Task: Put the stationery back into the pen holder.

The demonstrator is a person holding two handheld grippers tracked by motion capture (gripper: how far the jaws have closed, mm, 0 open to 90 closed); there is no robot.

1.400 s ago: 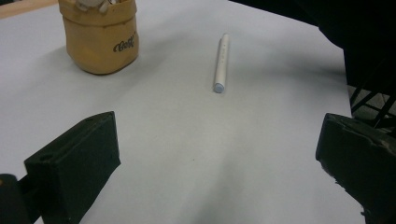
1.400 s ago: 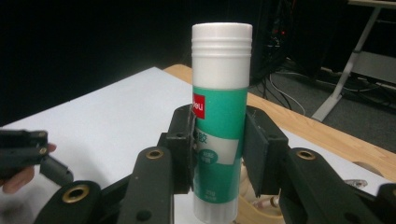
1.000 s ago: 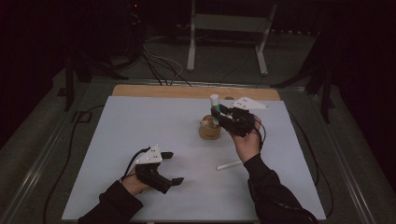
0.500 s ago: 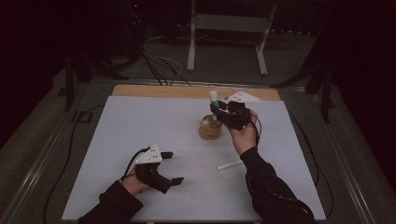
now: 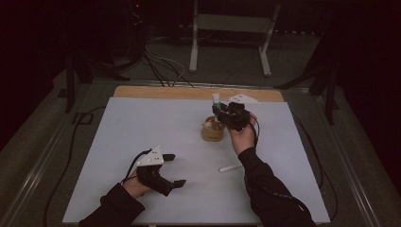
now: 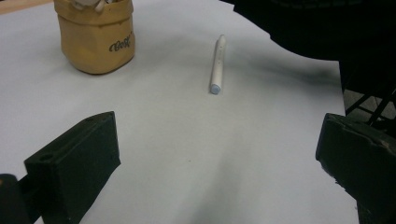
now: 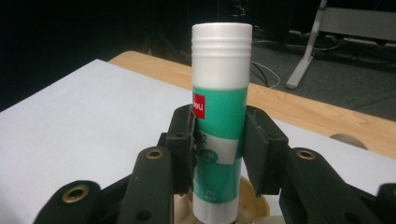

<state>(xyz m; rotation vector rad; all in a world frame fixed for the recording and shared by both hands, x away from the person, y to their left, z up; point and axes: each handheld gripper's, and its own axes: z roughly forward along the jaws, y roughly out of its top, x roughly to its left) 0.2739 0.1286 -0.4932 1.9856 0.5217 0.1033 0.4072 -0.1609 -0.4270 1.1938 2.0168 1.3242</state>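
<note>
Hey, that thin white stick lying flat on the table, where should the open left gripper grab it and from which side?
Probably at the middle of the thin white stick, coming straight down from above. It lies flat on the white table sheet with bare space all round, so the open left gripper should turn its jaws across the stick's narrow width.

The right gripper (image 5: 221,112) holds a glue stick (image 5: 216,101) upright above the tan pot (image 5: 212,130).

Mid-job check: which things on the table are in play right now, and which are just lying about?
In play:
- glue stick, upright, clamped in the right tongs
- tan pot, directly below it

Lying about:
- white marker, flat on the table
- left tongs, open, idle
</note>
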